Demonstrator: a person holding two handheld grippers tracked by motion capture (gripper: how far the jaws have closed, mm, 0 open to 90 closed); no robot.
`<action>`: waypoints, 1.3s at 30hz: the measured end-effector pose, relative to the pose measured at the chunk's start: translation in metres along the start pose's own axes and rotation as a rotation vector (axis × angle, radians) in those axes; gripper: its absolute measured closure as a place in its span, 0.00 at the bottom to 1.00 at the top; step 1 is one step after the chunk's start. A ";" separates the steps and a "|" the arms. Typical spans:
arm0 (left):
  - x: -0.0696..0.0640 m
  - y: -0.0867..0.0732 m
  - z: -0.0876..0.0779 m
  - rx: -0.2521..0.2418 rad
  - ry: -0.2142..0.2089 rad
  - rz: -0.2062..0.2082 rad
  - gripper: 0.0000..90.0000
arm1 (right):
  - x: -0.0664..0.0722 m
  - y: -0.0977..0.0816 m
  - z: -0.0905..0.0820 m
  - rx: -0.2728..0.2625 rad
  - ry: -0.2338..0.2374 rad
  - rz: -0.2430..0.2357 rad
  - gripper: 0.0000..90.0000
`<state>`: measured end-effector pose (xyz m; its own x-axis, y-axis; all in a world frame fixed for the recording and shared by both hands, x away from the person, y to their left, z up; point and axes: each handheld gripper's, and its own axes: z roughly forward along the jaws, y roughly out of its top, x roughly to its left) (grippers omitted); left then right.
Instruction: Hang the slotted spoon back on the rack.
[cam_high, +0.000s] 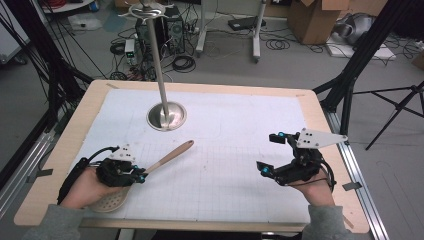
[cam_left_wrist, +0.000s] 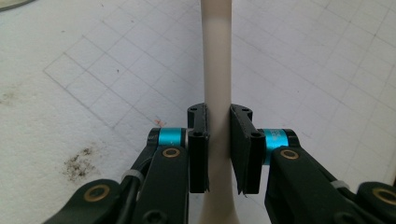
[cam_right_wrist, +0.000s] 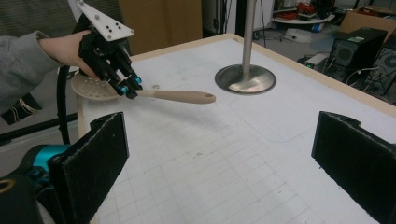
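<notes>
Left gripper view: the left gripper (cam_left_wrist: 218, 149) has its 2 black jaws clamped on the pale handle of the slotted spoon (cam_left_wrist: 217, 70), pads pressing both sides just above where the handle widens toward the bowl. Handle runs straight up the frame away from the jaws, over the white grid mat (cam_left_wrist: 93, 84).

High view, same grip from above: left gripper (cam_high: 141, 176) near the front-left corner of the table (cam_high: 70, 135), spoon bowl (cam_high: 111, 201) under the person's left hand (cam_high: 87, 187), handle end (cam_high: 186, 145) pointing toward the middle of the mat. In the right gripper view the spoon (cam_right_wrist: 177, 96) looks lifted a little off the surface, roughly level; cannot tell whether the bowl end touches the table.

Right gripper (cam_high: 272, 152) sits over the right side of the mat, jaws wide apart, nothing between them, well apart from the spoon. Its 2 foam pads (cam_right_wrist: 100, 154) stand at either edge of its own view with bare mat between.

Further out: metal stand (cam_high: 161, 75), round base on the far-left part of the mat, hook ring at the top. No utensil hanging on it.

My read on progress: pick-up is done, spoon secured in 1 gripper. Left, probably: carry it to the stand and hang it by the hole in the handle end, likely with the right gripper helping. Early stage, not halfway.
</notes>
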<state>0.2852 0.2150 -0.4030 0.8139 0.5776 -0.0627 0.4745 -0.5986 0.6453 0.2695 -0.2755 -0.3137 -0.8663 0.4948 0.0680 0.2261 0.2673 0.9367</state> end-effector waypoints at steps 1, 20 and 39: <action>0.000 0.000 0.000 -0.004 0.006 -0.006 0.86 | 0.000 0.000 0.000 0.002 0.002 0.003 0.03; 0.022 -0.001 -0.036 -0.113 0.022 -0.096 0.86 | 0.000 -0.001 0.004 0.013 -0.004 0.003 0.03; 0.037 0.006 -0.073 -0.176 0.045 -0.110 0.86 | -0.001 -0.003 0.008 0.028 0.004 0.007 0.03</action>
<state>0.2940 0.2731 -0.3459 0.7427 0.6607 -0.1090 0.4909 -0.4264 0.7598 0.2732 -0.2699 -0.3196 -0.8665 0.4932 0.0764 0.2450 0.2871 0.9260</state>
